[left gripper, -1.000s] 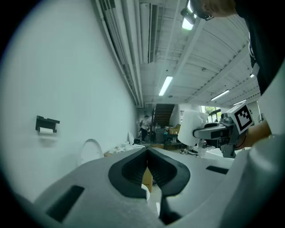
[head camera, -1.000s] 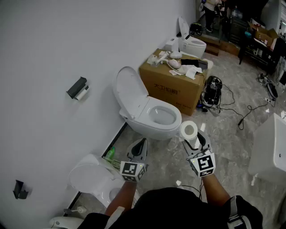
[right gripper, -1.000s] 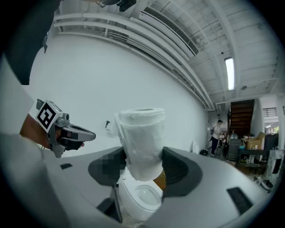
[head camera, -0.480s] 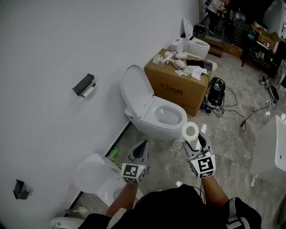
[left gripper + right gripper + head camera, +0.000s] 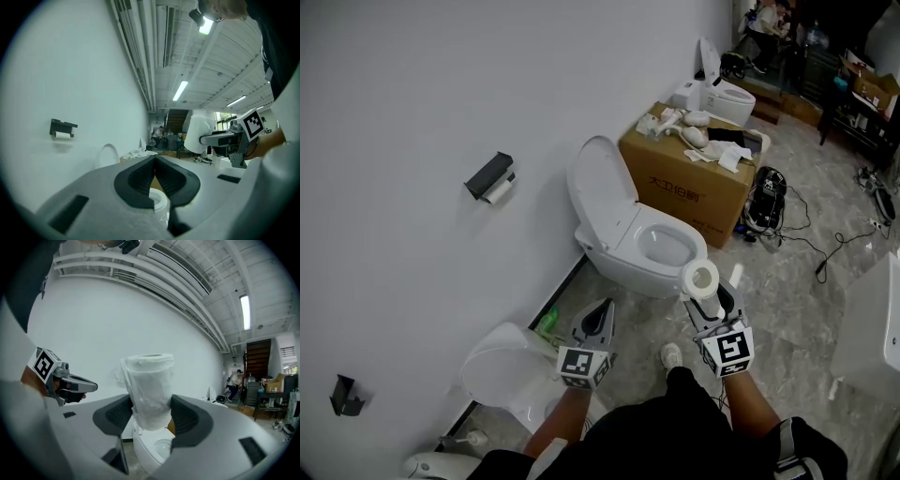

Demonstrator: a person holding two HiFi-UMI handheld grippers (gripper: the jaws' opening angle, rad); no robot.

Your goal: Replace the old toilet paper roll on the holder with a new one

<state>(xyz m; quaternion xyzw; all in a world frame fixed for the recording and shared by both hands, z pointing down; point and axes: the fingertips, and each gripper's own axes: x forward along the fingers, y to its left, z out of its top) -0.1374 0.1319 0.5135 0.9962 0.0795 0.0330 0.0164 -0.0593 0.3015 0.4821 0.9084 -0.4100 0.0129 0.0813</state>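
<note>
- Your right gripper (image 5: 706,296) is clamped on the new roll (image 5: 700,277), which stands upright between the jaws with its hollow core facing up. The roll is white and full, and its outer layer looks crinkled.
- Your left gripper (image 5: 597,317) is beside it, jaws pressed together on nothing.
- The holder (image 5: 488,174) is a dark bracket on the white wall (image 5: 403,84), up and to the left, well apart from both grippers. The old roll (image 5: 499,192) hangs under it and looks thin.
- A toilet (image 5: 645,247) with its lid raised stands just beyond the grippers, against the wall.
- A second toilet (image 5: 508,373) with its lid shut sits below your left gripper, between you and the wall.
- A cardboard box (image 5: 686,189) with clutter on top stands past the first toilet.
- The grey stone floor (image 5: 792,305) is open to your right, and cables (image 5: 811,246) trail across it farther out.
</note>
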